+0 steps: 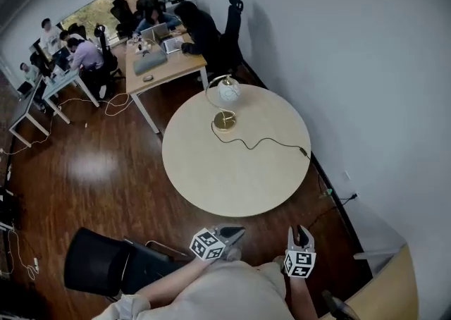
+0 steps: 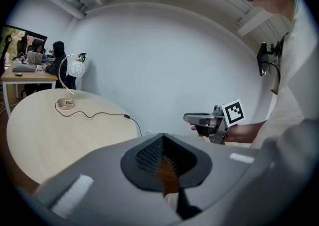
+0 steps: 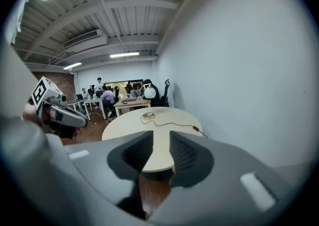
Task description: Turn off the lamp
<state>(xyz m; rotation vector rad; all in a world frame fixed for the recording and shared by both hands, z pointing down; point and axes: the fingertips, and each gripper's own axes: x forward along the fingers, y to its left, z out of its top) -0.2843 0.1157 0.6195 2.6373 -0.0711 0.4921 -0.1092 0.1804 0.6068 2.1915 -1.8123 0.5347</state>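
Lamp: lamp [image 1: 228, 91] with white globe shade, curved gold stem and round gold base [image 1: 225, 121]; stands upright on the far part of the round table [image 1: 239, 181], near its edge; can't tell if lit
Cord: black cord [image 1: 257, 143] runs from the base across the tabletop to the right edge, where it carries a small dark block [image 1: 304, 150], then drops off the table by the wall
Left gripper: left gripper [image 2: 162, 141] held low in front of the person's body, off the table's near edge; fingers pressed together at the tips, nothing between them; well apart from the lamp
Right gripper: right gripper [image 3: 160, 143] level with the left one and near it, pointing toward the table; fingers a little apart, only tabletop and floor seen through the gap; holds nothing, well apart from the lamp
Table: round, pale wood, against the white wall; only the lamp and cord on it
Chair: black office chair [image 1: 106, 266] on the wood floor, at the person's left
Background: desks [image 1: 162, 66] with laptops beyond the round table, several people seated at them
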